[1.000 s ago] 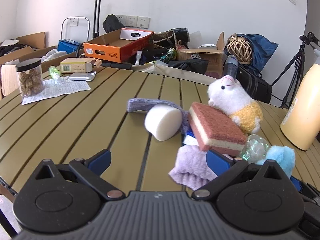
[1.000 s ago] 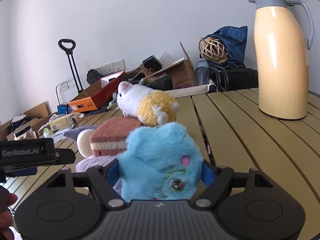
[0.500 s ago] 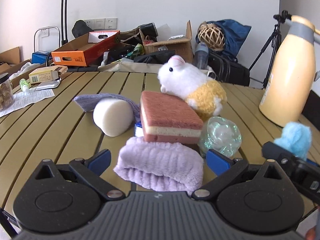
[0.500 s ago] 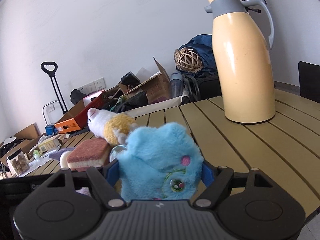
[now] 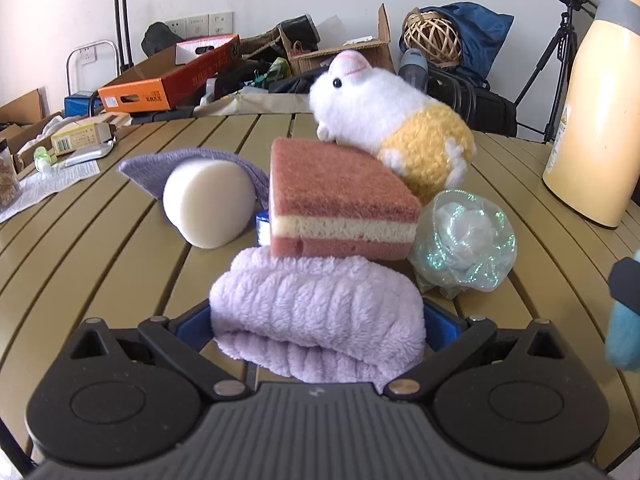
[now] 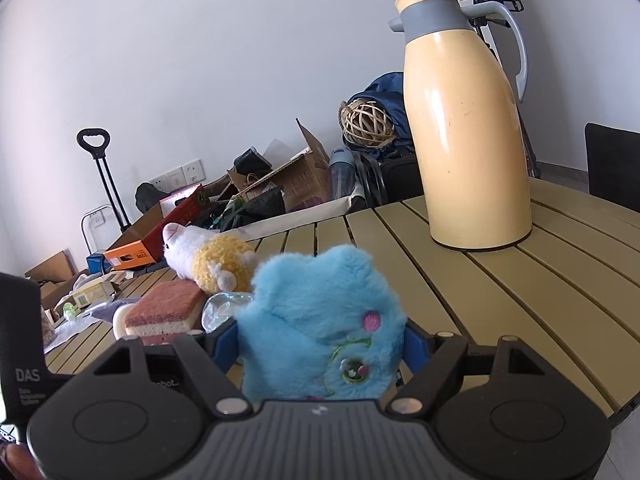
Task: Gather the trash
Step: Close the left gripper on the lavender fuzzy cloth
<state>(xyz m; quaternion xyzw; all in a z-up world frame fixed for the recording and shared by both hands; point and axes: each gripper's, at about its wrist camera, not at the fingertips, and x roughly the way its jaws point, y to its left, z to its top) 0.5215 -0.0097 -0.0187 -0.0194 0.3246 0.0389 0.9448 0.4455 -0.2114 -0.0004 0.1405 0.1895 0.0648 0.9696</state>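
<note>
Two tools are seen over the slatted bench [image 5: 120, 248]. A blue plush toy [image 6: 320, 320] is pinched by the right tool [image 6: 320, 344]. A folded lilac towel [image 5: 316, 312] is straddled by the spread left tool [image 5: 316, 320]; just beside it, crumpled plastic wrap [image 5: 464, 240] lies on the bench.

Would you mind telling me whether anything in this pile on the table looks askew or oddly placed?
Yes: the pink sponge sits tilted, propped on the lilac towel instead of lying flat, and the hamster plush leans on its back corner. The crumpled plastic wrap is wedged beside them.
</note>
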